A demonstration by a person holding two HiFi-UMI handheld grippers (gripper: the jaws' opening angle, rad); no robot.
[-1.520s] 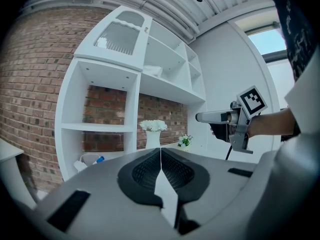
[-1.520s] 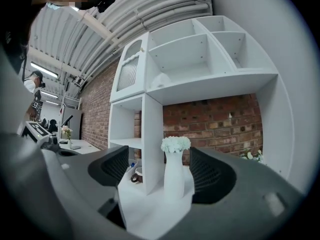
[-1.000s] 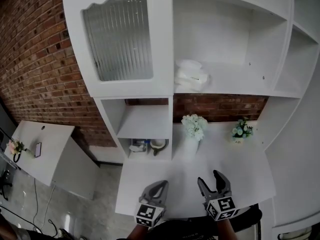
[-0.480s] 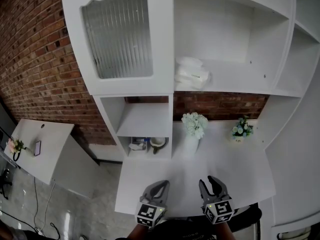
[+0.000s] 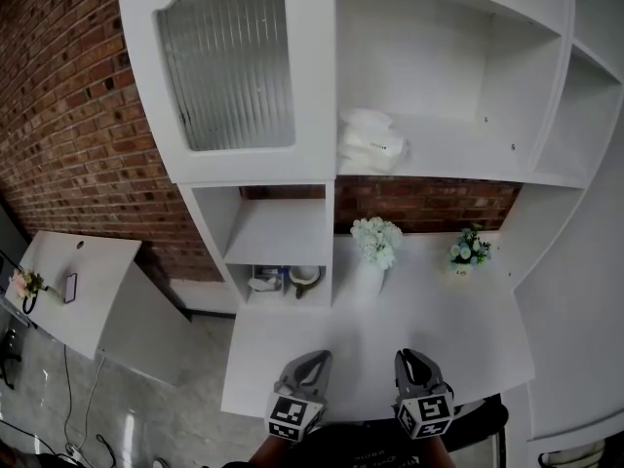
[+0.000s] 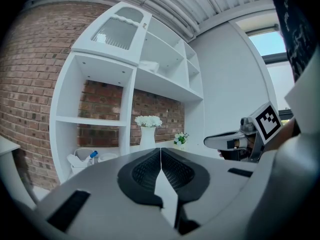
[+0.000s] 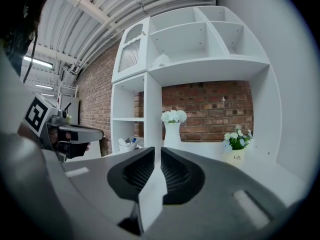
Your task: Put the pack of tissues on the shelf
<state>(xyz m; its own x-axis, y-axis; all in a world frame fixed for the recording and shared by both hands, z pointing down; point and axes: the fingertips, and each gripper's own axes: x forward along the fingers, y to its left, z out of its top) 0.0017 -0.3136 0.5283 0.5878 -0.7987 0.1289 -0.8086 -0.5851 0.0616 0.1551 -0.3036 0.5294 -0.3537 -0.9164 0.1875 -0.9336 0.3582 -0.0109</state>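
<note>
The white pack of tissues [image 5: 370, 142] lies on the middle shelf [image 5: 458, 159] of the white wall unit, at its left end beside the cabinet's side wall. It shows small in the left gripper view [image 6: 149, 65] and the right gripper view [image 7: 161, 60]. Both grippers hang low at the front edge of the white counter [image 5: 468, 325], far below the pack. My left gripper [image 5: 310, 367] [image 6: 160, 149] is shut and empty. My right gripper [image 5: 417, 364] [image 7: 157, 148] is closing, its jaws nearly together with nothing between them.
A white vase of white flowers [image 5: 375, 252] and a small flower pot [image 5: 468, 252] stand at the back of the counter. A low cubby [image 5: 283, 281] holds small items. A ribbed-glass cabinet door [image 5: 226, 66] hangs upper left. A low white table [image 5: 78, 281] stands at the left by the brick wall.
The right gripper's jaws have come together from wide apart. Both grippers have drawn slightly back toward the counter's front edge. The tissue pack has not moved.
</note>
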